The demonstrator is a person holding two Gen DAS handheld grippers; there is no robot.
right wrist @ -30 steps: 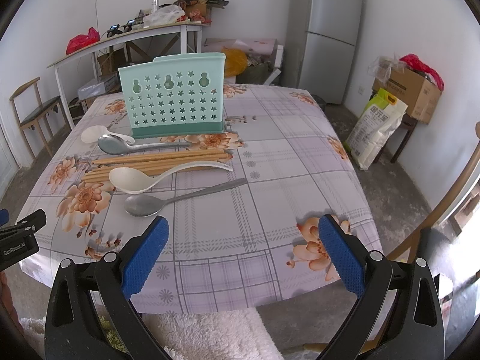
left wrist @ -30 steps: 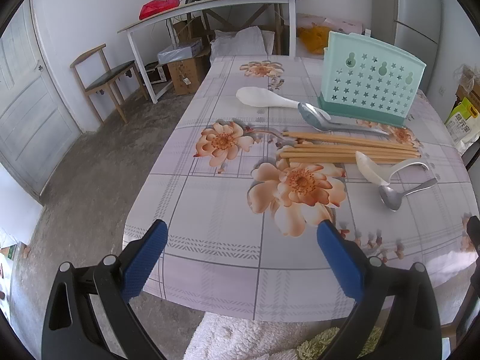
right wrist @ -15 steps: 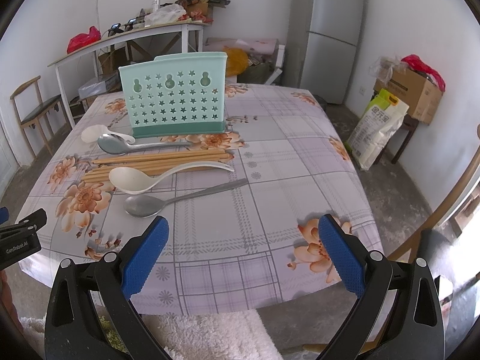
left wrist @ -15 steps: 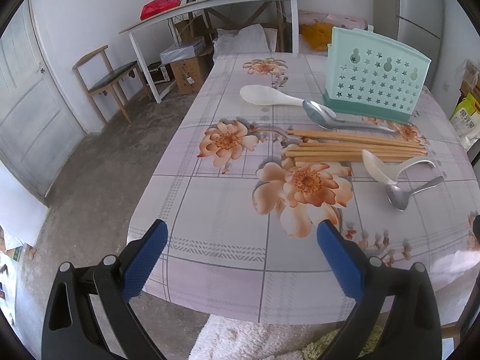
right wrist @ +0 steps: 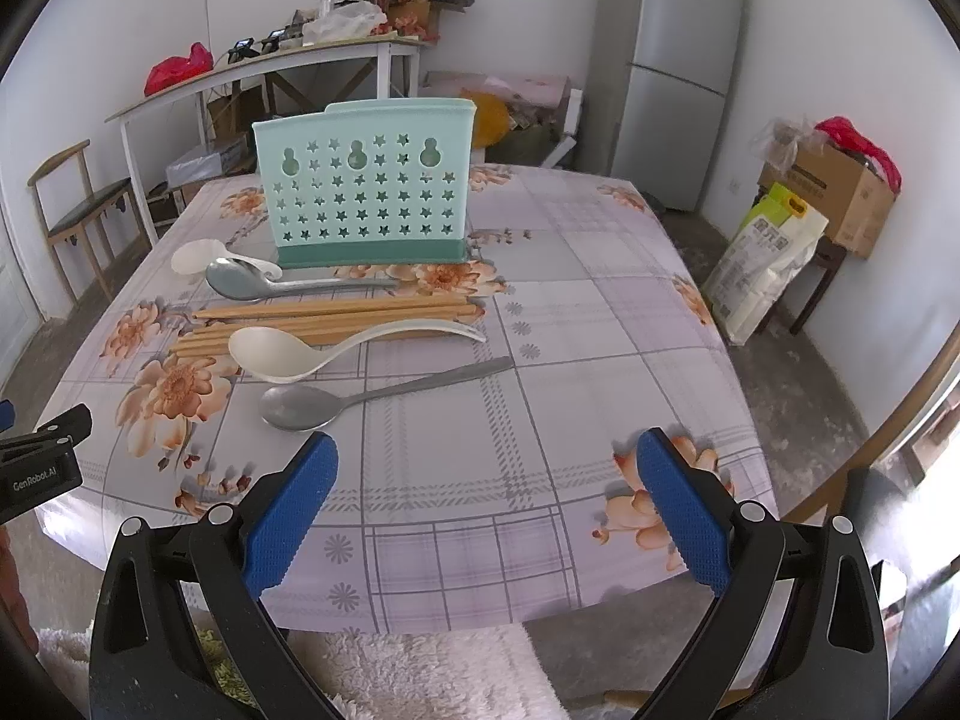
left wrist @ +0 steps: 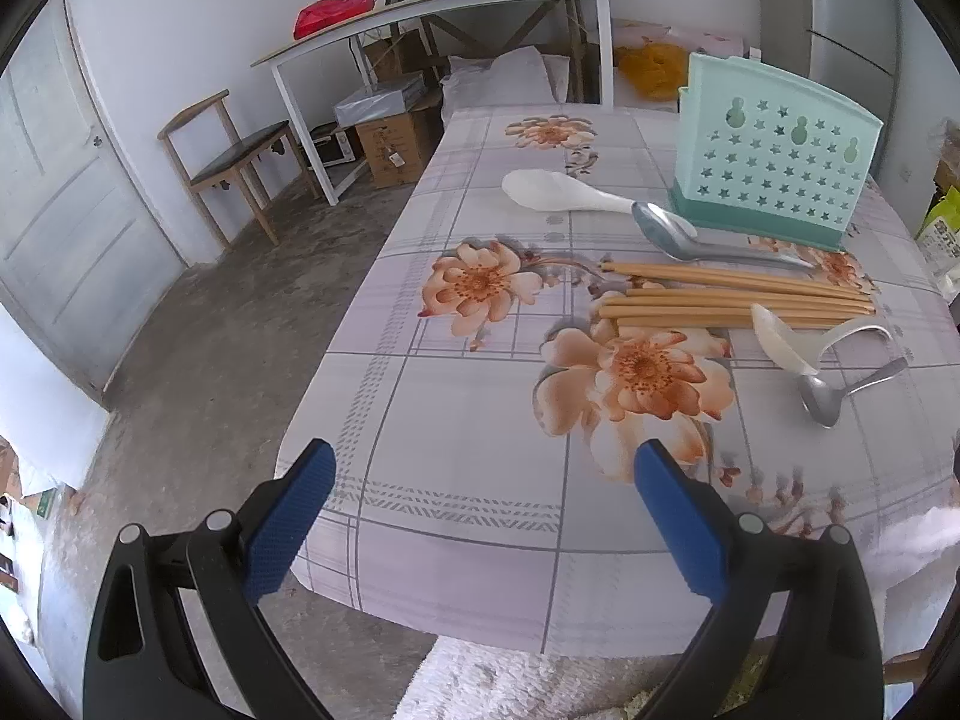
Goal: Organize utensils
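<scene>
Grippers hang over the near edge of the table point(right wrist: 600, 312), both with blue pads spread wide and nothing between them: the left gripper point(left wrist: 480, 510) sits above the near left corner, the right gripper point(right wrist: 486, 504) above the near middle, each level and pointing across the floral cloth toward the utensils. The holder point(right wrist: 363, 180), a mint box pierced with stars, stands upright at the far middle of the table. In front of it the utensils lie flat in rows: a white paddle point(right wrist: 192, 255) and a steel spoon point(right wrist: 240, 282) nearest the holder, then a bundle of chopsticks point(right wrist: 336, 315), then a white ladle point(right wrist: 282, 354) lying partly on the chopsticks, and nearest the grippers a second steel spoon point(right wrist: 300, 408). Only the right view takes in the fridge point(right wrist: 678, 72), the sack point(right wrist: 762, 264) and the cardboard box point(right wrist: 834, 192) on the floor at the right, and the black body of the left gripper at its left edge. Only the left view shows the door point(left wrist: 66, 210) and the open floor by the table; both catch the wooden chair point(left wrist: 234, 156) and the white side table point(left wrist: 432, 6).
</scene>
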